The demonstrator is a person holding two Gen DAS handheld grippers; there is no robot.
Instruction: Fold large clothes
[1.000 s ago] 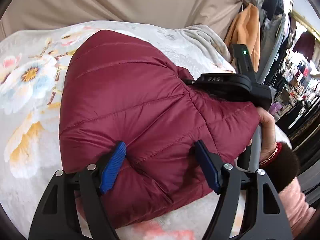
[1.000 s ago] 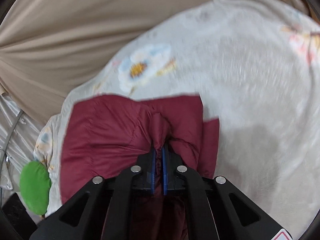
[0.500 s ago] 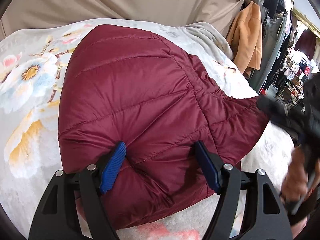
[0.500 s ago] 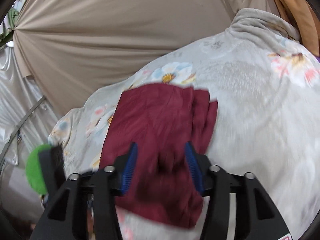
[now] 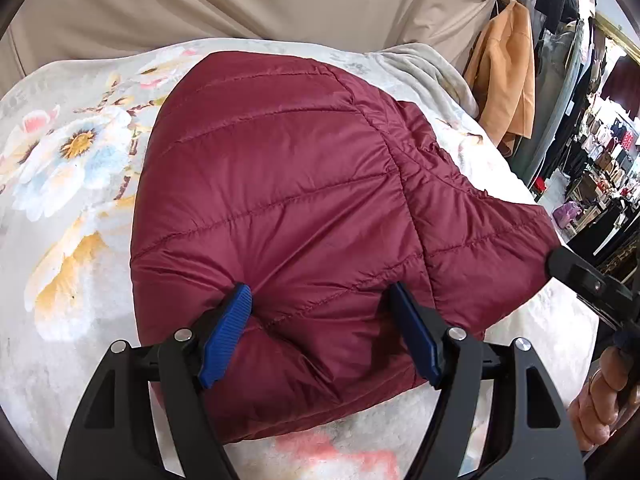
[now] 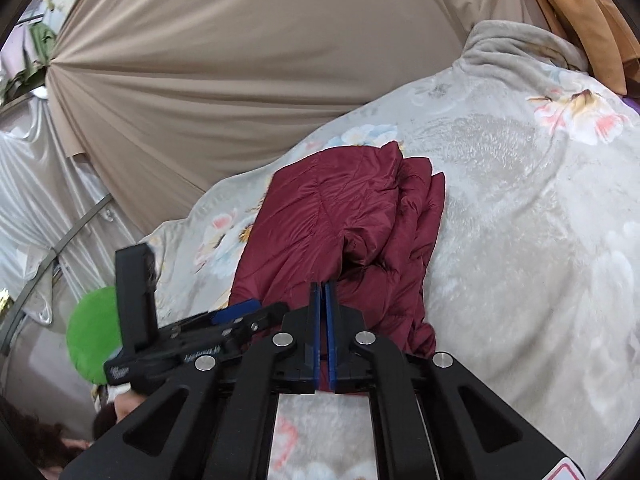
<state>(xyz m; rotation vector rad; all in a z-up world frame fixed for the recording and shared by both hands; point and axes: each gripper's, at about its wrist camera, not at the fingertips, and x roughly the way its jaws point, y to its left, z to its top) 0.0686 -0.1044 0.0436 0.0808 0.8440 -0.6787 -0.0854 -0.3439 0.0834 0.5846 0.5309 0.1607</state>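
A folded dark red quilted jacket lies on a floral blanket. My left gripper is open, its blue fingers pressing down on the jacket's near edge on either side of a puffed section. In the right wrist view the jacket lies as a stacked bundle with layered edges on its right. My right gripper is shut with nothing between its fingers, its tips just above the jacket's near end. The left gripper's body shows at the lower left there.
The blanket covers a bed with a beige fabric backdrop behind it. An orange coat hangs at the right by clothing racks. A green round object sits left of the bed.
My right gripper let go of the jacket, opened, pulled back and up away from it, then shut empty. The jacket settled flat. My left gripper stayed open in the same place.
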